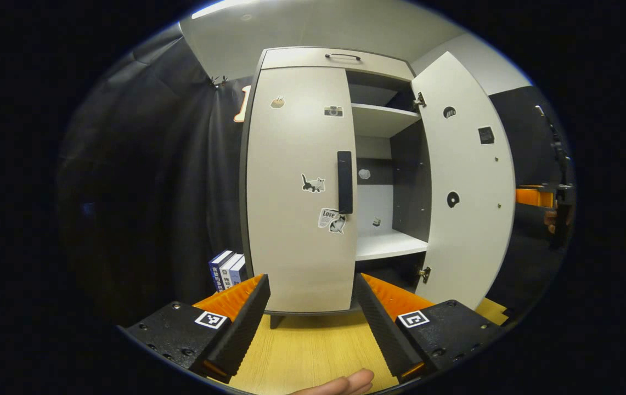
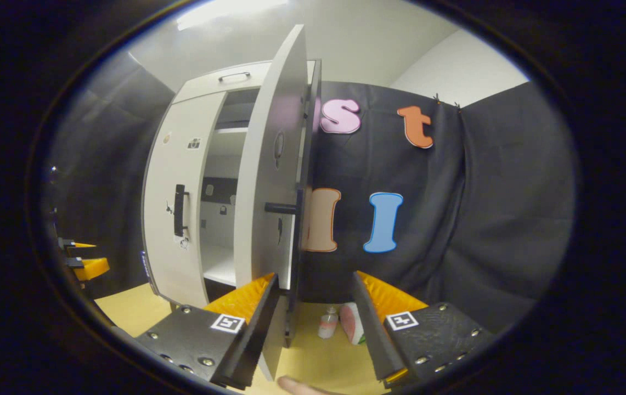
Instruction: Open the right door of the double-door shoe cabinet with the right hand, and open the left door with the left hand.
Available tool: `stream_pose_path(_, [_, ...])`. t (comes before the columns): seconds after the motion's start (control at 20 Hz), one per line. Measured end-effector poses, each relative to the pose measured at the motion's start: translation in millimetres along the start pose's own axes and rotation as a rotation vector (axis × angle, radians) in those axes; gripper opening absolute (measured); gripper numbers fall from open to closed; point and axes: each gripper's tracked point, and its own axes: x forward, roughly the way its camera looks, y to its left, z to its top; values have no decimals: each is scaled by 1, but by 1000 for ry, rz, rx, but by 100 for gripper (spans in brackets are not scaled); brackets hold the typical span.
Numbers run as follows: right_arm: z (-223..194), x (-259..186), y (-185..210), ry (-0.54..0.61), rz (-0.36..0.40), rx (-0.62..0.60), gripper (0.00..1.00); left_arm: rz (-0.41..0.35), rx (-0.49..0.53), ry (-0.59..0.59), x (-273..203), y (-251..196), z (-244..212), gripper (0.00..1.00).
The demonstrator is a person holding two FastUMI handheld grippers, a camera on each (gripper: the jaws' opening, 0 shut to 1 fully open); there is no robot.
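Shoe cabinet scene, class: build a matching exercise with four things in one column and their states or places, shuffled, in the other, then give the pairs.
Things:
1. right door
2. left door
3. books
4. left gripper

States or places:
A. closed
B. open, holding nothing
C. swung open
D. standing left of the cabinet

Pairs: 1-C, 2-A, 3-D, 4-B

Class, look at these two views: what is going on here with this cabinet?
A person is opening a double-door shoe cabinet with a pair of tongs in each hand. The right door already stands swung open, showing the shelves inside. The left door is shut, its handle untouched. The left tongs are open and point at that door from a little way off. The right tongs are open too, with the open door's edge between them.
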Motion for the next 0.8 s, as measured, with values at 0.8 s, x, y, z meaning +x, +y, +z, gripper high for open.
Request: stream_pose_path(0.8, [-21,-112,56,-28,-83,81,75,-31,-34,-77,66,-9,70,97])
